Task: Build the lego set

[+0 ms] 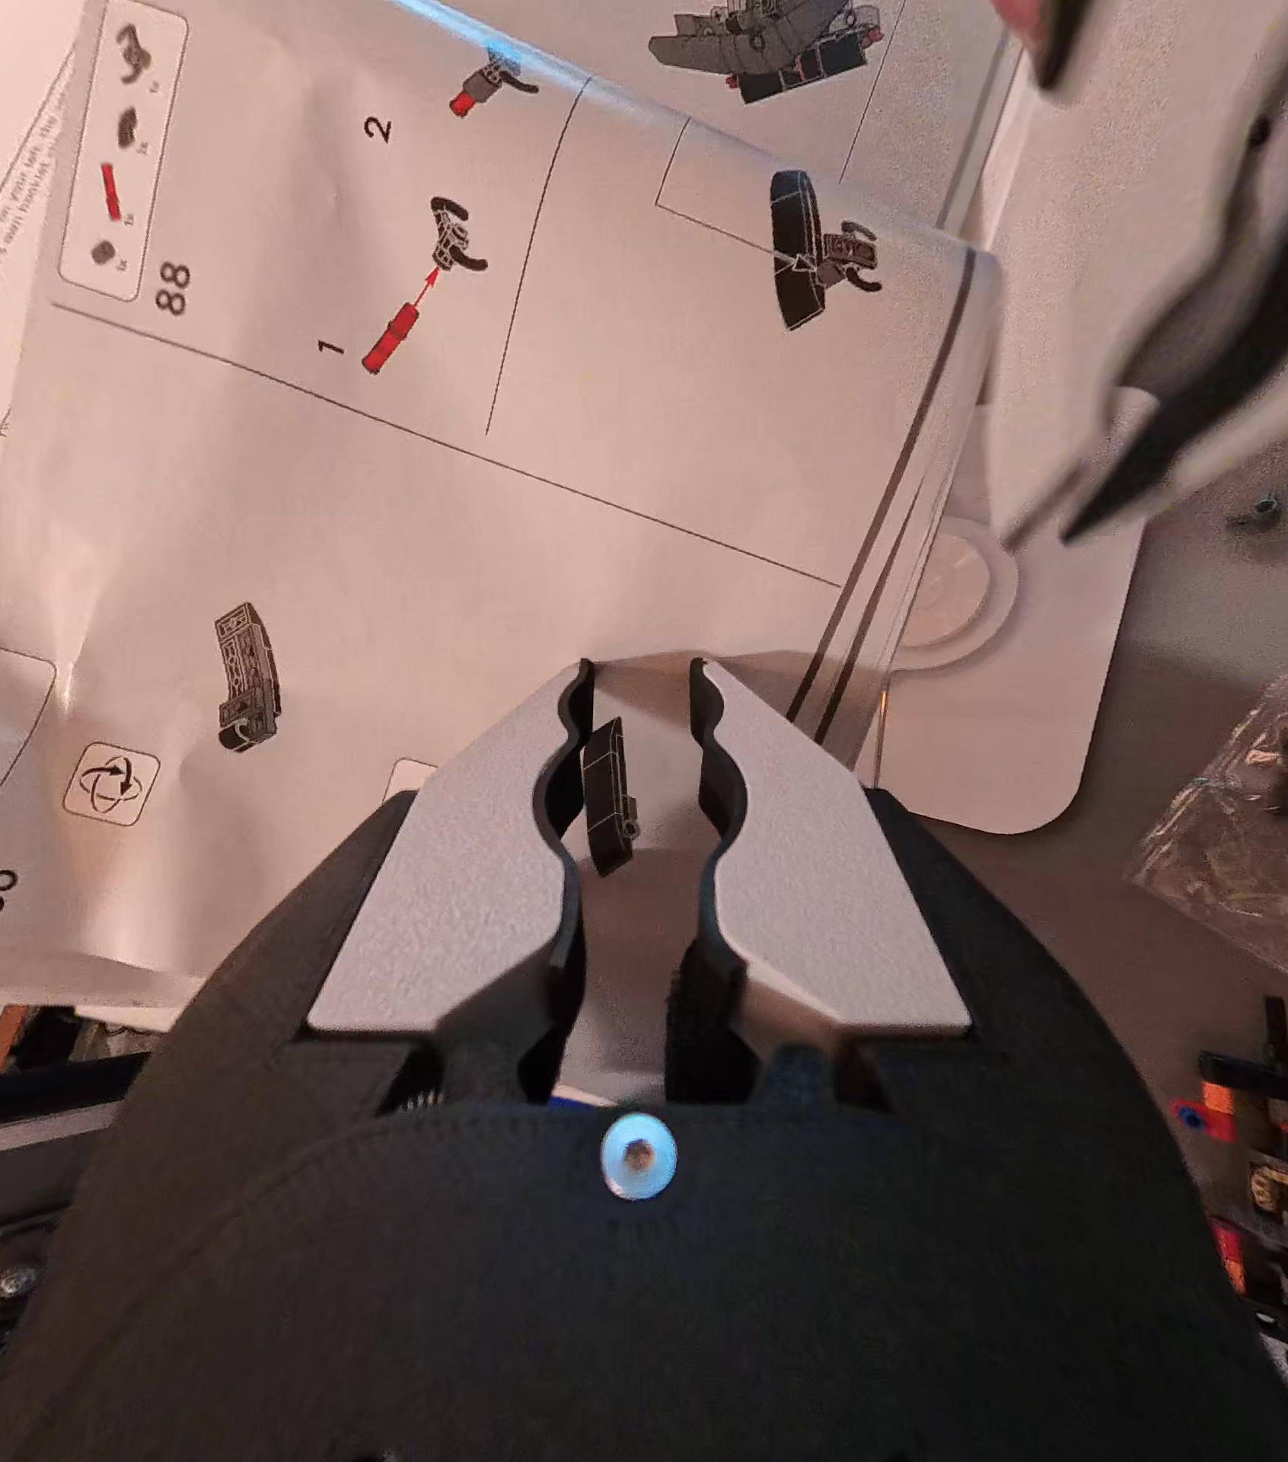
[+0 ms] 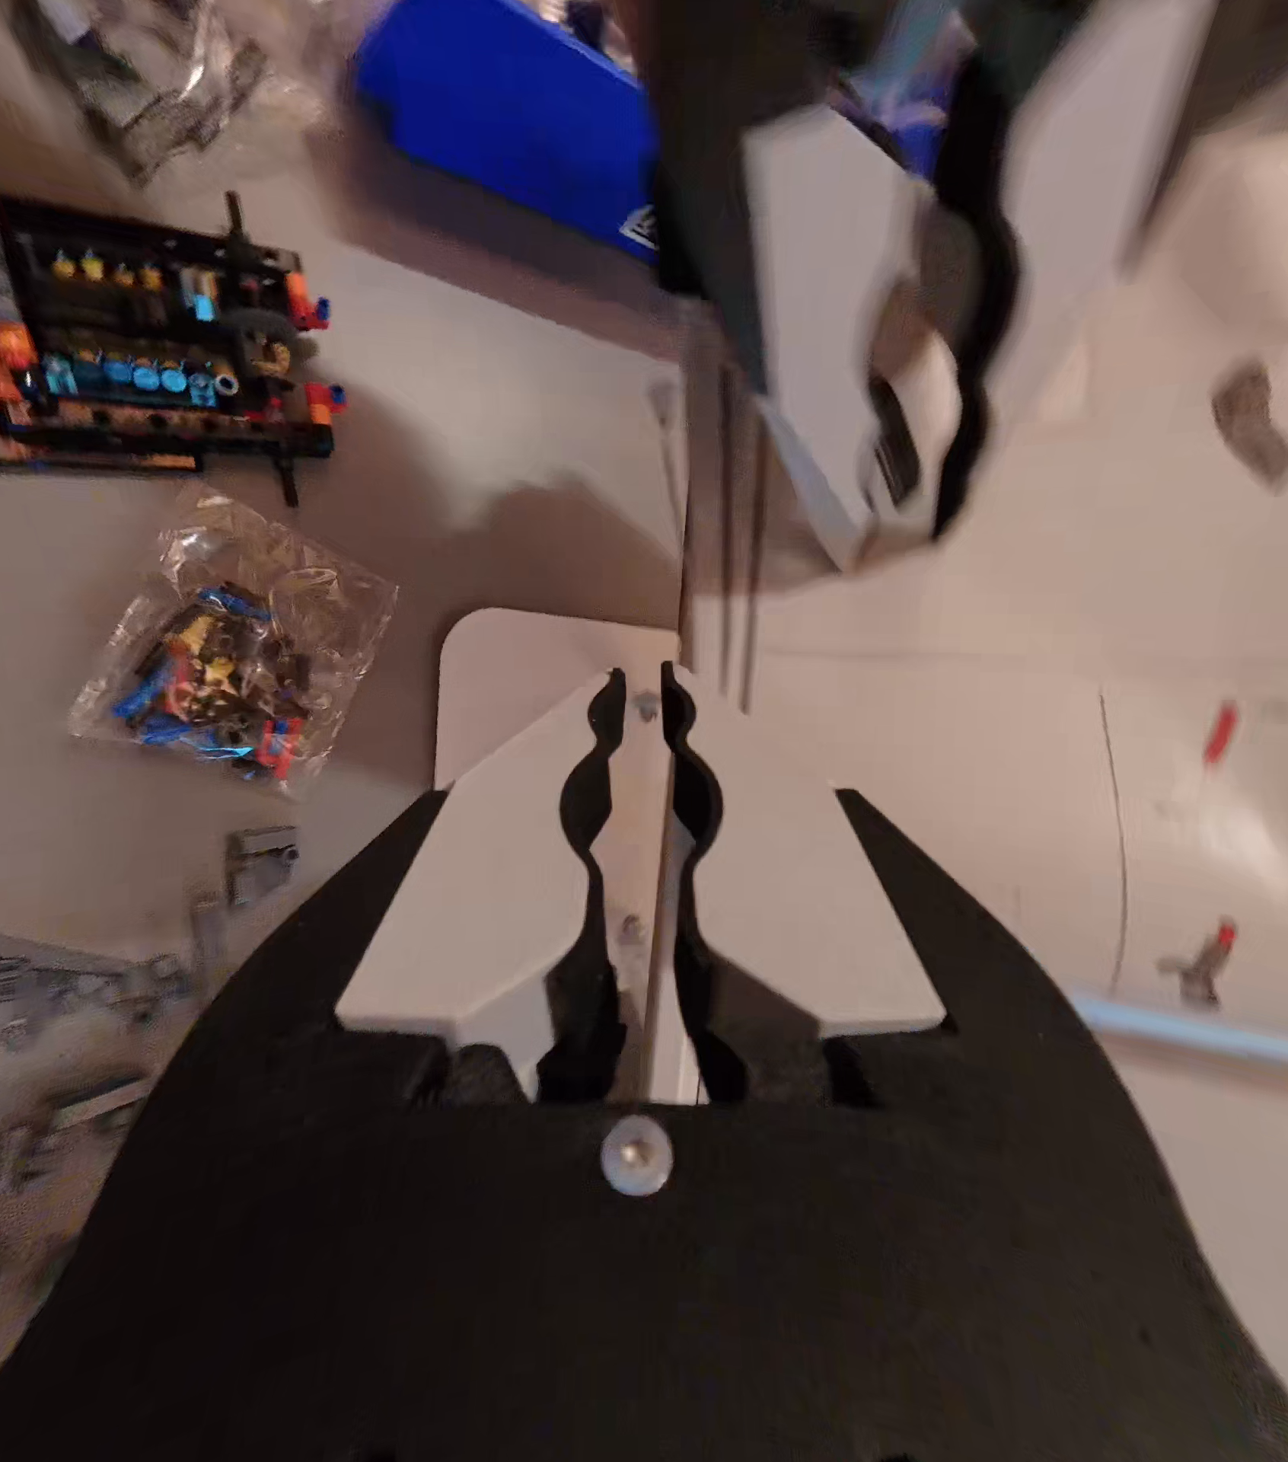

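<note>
The left tongs stand apart, empty, over the open instruction booklet on its clear stand. The right tongs, narrowly parted and empty, hang over the stand's white base. Left of that base on the tabletop lie a clear bag of parts and, farther off, the partly built lego model.

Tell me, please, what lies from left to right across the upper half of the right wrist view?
Partly built lego model → blue bin → left claw, blurred → instruction sheet
</note>
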{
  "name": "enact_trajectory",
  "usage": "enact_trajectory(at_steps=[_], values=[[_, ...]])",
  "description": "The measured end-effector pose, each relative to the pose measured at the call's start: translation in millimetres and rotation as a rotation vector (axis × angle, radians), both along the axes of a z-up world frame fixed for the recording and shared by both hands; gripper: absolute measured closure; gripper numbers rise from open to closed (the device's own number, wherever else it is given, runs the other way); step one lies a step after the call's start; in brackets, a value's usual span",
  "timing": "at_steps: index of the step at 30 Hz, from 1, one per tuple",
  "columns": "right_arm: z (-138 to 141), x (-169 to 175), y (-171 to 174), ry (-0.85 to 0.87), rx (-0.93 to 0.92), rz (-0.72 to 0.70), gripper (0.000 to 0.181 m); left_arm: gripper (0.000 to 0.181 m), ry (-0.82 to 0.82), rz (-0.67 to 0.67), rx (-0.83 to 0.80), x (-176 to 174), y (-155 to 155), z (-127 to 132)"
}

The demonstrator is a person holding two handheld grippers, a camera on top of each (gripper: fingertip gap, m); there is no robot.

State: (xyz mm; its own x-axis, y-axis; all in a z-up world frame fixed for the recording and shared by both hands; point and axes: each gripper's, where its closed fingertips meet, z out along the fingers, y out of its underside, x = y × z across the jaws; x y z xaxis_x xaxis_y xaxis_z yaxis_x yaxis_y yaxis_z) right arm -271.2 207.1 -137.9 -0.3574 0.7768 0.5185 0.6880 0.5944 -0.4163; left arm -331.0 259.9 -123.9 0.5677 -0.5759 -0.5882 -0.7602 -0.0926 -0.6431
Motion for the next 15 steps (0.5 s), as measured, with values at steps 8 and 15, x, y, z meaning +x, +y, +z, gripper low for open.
enact_trajectory(at_steps=[8,15], values=[[-41.4,-59.5,-12.6,0.076,0.631,0.165,0.161,0.168,0.008,-0.05,-0.027,-3.0,2.7,1.6],[-44.4,-86.5,3.8,0.154,0.734,0.077,0.166,0.17,0.019,-0.079,-0.016,-4.7,4.9,1.3]])
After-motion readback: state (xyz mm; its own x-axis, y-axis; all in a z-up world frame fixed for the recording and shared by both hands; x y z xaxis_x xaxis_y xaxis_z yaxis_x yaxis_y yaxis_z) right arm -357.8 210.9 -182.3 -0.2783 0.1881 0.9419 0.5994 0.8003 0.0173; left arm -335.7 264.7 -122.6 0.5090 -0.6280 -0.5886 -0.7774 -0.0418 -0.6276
